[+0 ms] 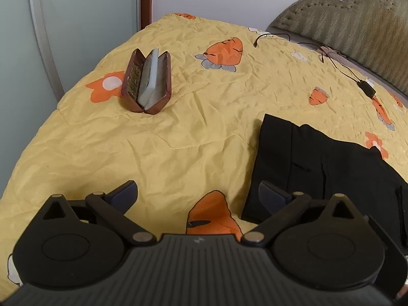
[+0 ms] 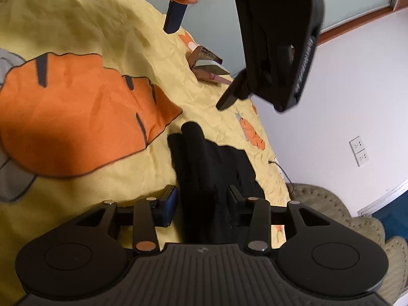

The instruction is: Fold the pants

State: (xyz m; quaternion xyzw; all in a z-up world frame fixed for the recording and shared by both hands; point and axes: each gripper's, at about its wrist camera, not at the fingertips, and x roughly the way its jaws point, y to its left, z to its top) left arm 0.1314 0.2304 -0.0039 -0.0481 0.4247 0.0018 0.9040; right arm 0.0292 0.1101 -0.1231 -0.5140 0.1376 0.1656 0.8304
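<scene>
Left tongs (image 1: 197,193) wide, empty, over carrot-print quilt (image 1: 178,137). Black pants (image 1: 318,168) folded at 3 o'clock on bed. Right tongs (image 2: 201,199) half-wide, straddling pants (image 2: 211,168); grip unclear. Judged late fold; next, pinch edge, fold over. Open glasses case (image 1: 148,81) at 11 o'clock, pale pad inside.

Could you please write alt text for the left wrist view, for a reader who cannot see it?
The open left gripper hovers empty over a yellow carrot-print bedspread, with folded black pants lying just to its right. Farther back, an open brown glasses case stands on the bedspread, and a black charger cable trails near the upholstered headboard.
</scene>
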